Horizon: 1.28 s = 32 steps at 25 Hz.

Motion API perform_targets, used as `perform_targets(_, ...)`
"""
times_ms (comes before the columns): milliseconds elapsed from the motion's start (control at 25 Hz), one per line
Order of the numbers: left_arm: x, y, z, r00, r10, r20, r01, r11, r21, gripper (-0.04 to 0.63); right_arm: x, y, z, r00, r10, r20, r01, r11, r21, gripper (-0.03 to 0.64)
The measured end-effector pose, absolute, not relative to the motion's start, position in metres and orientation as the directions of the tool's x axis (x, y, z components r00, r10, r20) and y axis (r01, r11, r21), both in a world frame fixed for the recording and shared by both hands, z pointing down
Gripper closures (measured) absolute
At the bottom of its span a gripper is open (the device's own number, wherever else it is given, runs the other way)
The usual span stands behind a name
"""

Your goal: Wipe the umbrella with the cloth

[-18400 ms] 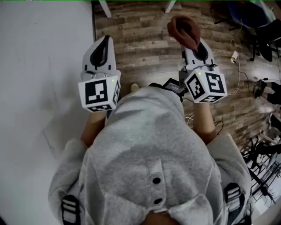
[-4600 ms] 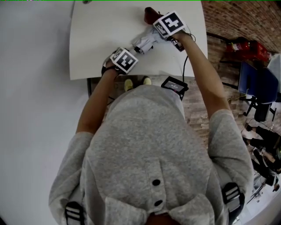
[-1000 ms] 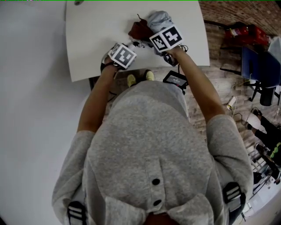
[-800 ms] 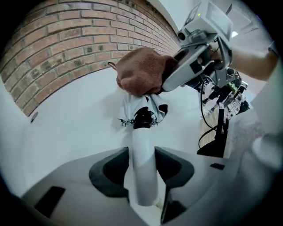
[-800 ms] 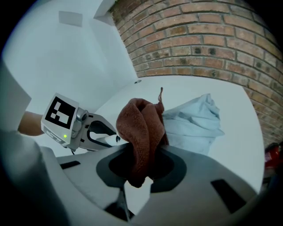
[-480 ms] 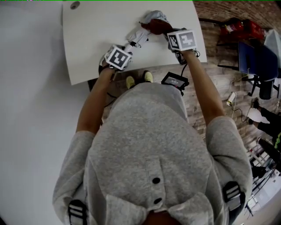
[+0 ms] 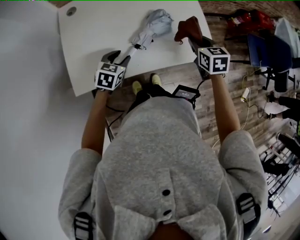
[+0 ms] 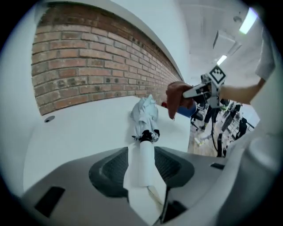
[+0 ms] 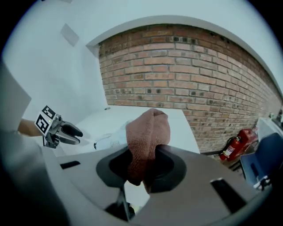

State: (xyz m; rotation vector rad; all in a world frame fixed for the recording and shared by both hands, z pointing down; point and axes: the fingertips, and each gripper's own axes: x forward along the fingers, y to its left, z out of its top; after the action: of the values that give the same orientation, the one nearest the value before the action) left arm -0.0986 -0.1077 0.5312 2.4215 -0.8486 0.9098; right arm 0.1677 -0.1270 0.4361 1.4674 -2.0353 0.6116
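Observation:
The folded grey umbrella [image 7: 154,23] lies on the white table [image 7: 93,37], its white handle [image 8: 142,170] pointing at me. My left gripper [image 7: 119,57] is shut on that handle at the table's near edge; in the left gripper view the handle runs between the jaws of the left gripper [image 8: 142,161] and the canopy [image 8: 145,115] lies beyond. My right gripper [image 7: 193,42] is shut on a bunched brown cloth [image 7: 187,29], held in the air just right of the canopy and apart from it. The right gripper view has the cloth [image 9: 148,132] between the jaws of the right gripper [image 9: 143,163].
The table's right edge runs beside the cloth, with wooden floor [image 7: 234,98] below. A red fire extinguisher [image 7: 243,19] and a blue chair [image 7: 262,51] stand at the right. A brick wall [image 9: 185,75] backs the table. A small round hole [image 7: 71,10] marks the table's far left corner.
My right gripper has drawn the cloth off the umbrella's canopy and swung it to the right and up. My left gripper keeps its hold on the handle and has risen a little.

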Motion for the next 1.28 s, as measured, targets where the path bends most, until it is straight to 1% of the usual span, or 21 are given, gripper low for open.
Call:
perform_targets(160, -0.102, -0.093, 0.474, 0.679, -0.508, 0.530, -0.697, -0.674, 0.245, 0.413, 0.171, -0.093, 0.394, -0.254, -0.774, 0.581, -0.957, 0.289, -0.034, 0.535)
perform_targets(200, -0.104, -0.088, 0.458, 0.675, -0.549, 0.492, -0.714, -0.655, 0.247, 0.450, 0.171, -0.084, 0.383, -0.254, -0.789, 0.559, -0.957, 0.288, -0.030, 0.535)
perform_targets(240, -0.106, -0.082, 0.444, 0.658, -0.595, 0.461, -0.739, -0.629, 0.243, 0.510, 0.172, -0.075, 0.373, -0.254, -0.804, 0.538, -0.958, 0.286, -0.025, 0.535)
perform_targets(280, -0.109, -0.075, 0.431, 0.633, -0.640, 0.435, -0.767, -0.596, 0.239, 0.552, 0.173, -0.067, 0.363, -0.252, -0.820, 0.515, -0.959, 0.282, -0.020, 0.535)
perform_targets(400, -0.110, -0.050, 0.397, 0.562, -0.738, 0.373, -0.826, -0.523, 0.209, 0.578, 0.179, -0.045, 0.336, -0.253, -0.858, 0.447, -0.962, 0.274, -0.018, 0.534)
perform_targets(640, -0.077, 0.008, 0.332, 0.468, -0.843, 0.265, -0.883, -0.458, 0.104, 0.580, 0.204, 0.006, 0.291, -0.305, -0.893, 0.330, -0.950, 0.311, -0.036, 0.534)
perform_targets(760, -0.046, 0.044, 0.303, 0.427, -0.878, 0.219, -0.904, -0.417, 0.093, 0.580, 0.220, 0.042, 0.281, -0.370, -0.880, 0.298, -0.928, 0.364, -0.077, 0.534)
perform_targets(840, -0.025, 0.065, 0.290, 0.409, -0.893, 0.188, -0.913, -0.399, 0.088, 0.580, 0.230, 0.064, 0.280, -0.405, -0.871, 0.278, -0.913, 0.401, -0.074, 0.534)
perform_targets(1080, 0.010, 0.116, 0.277, 0.371, -0.912, 0.174, -0.928, -0.373, 0.024, 0.580, 0.248, 0.104, 0.295, -0.453, -0.852, 0.262, -0.890, 0.450, -0.074, 0.532)
perform_targets(1280, 0.020, 0.132, 0.266, 0.362, -0.918, 0.165, -0.931, -0.364, 0.018, 0.580, 0.254, 0.117, 0.288, -0.430, -0.870, 0.241, -0.903, 0.420, -0.093, 0.534)
